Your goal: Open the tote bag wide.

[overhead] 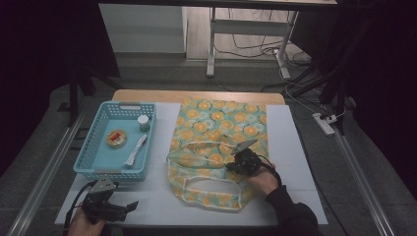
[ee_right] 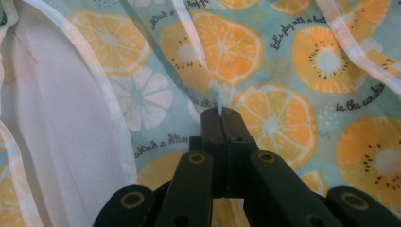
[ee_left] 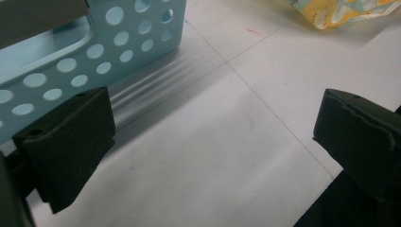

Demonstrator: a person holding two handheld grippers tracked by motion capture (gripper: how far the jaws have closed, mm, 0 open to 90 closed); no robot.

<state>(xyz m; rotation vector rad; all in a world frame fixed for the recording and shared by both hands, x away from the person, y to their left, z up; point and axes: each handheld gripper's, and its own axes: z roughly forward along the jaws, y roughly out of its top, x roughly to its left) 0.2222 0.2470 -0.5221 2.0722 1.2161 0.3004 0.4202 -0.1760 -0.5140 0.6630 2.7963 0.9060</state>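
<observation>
Pinching only a thin fold of the fruit-print bag (ee_right: 265, 61) lying flat on the tabletop (overhead: 295, 147), the closed right gripper (ee_right: 221, 109) could lose the cloth if lifted sharply, while the left gripper (ee_left: 213, 137) waits open beside the blue basket (ee_left: 137, 28).

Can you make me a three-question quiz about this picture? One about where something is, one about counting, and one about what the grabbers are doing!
1. Where does the blue basket sit?
A. left of the fruit-print bag
B. on top of the bag
C. on the floor

2. How many things lie in the basket?
A. one
B. three
C. six

3. What is the right gripper doing?
A. hanging open above the basket
B. pinching the bag's cloth
C. holding a cup

Answers: 1 A, the high view shows the basket left of the bag. 2 B, a small jar, a round tin and a long packet. 3 B, cloth is pinched between its closed jaws.
</observation>
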